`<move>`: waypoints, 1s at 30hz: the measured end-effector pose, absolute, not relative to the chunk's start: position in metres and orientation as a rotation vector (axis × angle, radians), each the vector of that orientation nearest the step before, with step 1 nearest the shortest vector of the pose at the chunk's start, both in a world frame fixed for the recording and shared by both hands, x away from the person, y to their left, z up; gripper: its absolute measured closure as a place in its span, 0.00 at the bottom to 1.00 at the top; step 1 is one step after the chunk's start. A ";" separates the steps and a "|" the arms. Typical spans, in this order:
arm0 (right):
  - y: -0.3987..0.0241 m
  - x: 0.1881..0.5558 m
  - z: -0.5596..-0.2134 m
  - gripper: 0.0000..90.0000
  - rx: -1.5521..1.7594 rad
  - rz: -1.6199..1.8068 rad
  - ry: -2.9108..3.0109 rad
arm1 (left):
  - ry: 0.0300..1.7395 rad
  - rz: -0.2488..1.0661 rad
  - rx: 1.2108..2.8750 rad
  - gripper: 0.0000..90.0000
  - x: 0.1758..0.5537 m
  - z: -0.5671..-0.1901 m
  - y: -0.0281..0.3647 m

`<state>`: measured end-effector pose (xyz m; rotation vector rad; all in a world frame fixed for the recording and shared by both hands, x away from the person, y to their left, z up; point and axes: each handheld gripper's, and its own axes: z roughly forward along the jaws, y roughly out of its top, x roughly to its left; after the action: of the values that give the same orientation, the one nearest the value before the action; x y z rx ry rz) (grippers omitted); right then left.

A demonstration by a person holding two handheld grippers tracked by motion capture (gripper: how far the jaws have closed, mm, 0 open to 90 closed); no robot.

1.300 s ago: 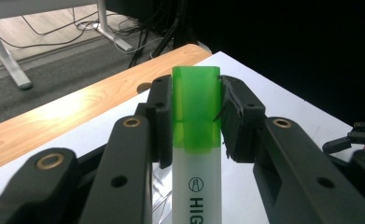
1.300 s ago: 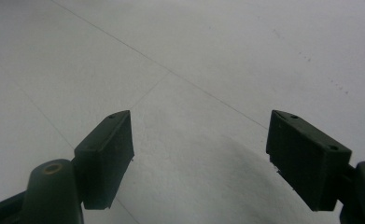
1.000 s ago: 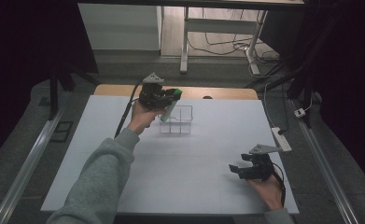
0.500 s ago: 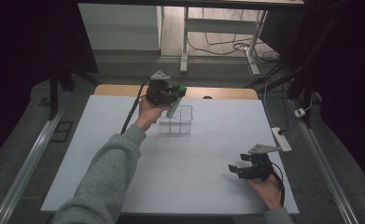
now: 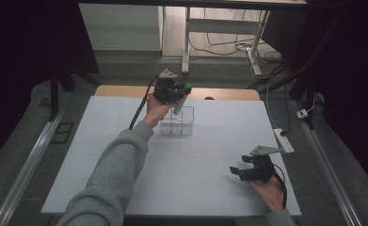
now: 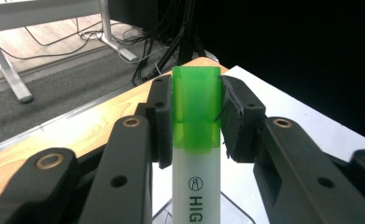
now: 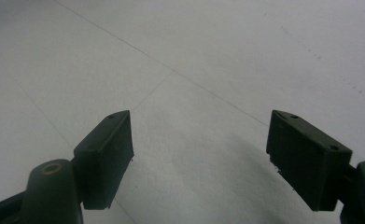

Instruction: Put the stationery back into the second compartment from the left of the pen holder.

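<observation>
My left gripper (image 5: 181, 92) is raised at the far middle of the table and is shut on a highlighter (image 5: 181, 100) with a green cap and white barrel. In the left gripper view the two pads clamp the green cap (image 6: 195, 108), and the white barrel runs down toward a clear plastic organizer (image 6: 236, 214). That clear organizer (image 5: 178, 122), split into compartments, stands on the white table just below the highlighter's lower end. My right gripper (image 5: 235, 171) rests near the table's front right, open, with bare white tabletop between its pads (image 7: 106, 154).
A white sheet covers the table (image 5: 106, 160), with a wooden strip (image 5: 228, 93) along its far edge. A power strip (image 5: 284, 140) lies at the right edge. Desk legs and cables sit on the floor beyond.
My left gripper has carried the highlighter rightward and slightly down, over the organizer's far side. The right gripper has stayed in place.
</observation>
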<state>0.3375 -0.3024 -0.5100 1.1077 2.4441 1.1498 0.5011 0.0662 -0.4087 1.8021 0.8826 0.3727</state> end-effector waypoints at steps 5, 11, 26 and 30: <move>-0.304 0.338 -0.510 0.25 1.111 1.152 2.440 | 0.889 0.373 1.824 0.74 0.503 -0.413 0.066; -0.303 0.337 -0.510 0.25 1.109 1.153 2.441 | 0.900 0.367 1.864 0.64 0.498 -0.419 0.070; -0.304 0.337 -0.510 0.25 1.108 1.148 2.434 | 0.883 0.328 1.914 0.51 0.480 -0.417 0.091; -0.304 0.337 -0.509 0.25 1.104 1.146 2.435 | 0.882 0.335 1.922 0.51 0.472 -0.414 0.097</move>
<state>0.3368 -0.3035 -0.5094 1.1041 2.4346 1.1462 0.4716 0.0975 -0.4144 1.9215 0.8821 0.3353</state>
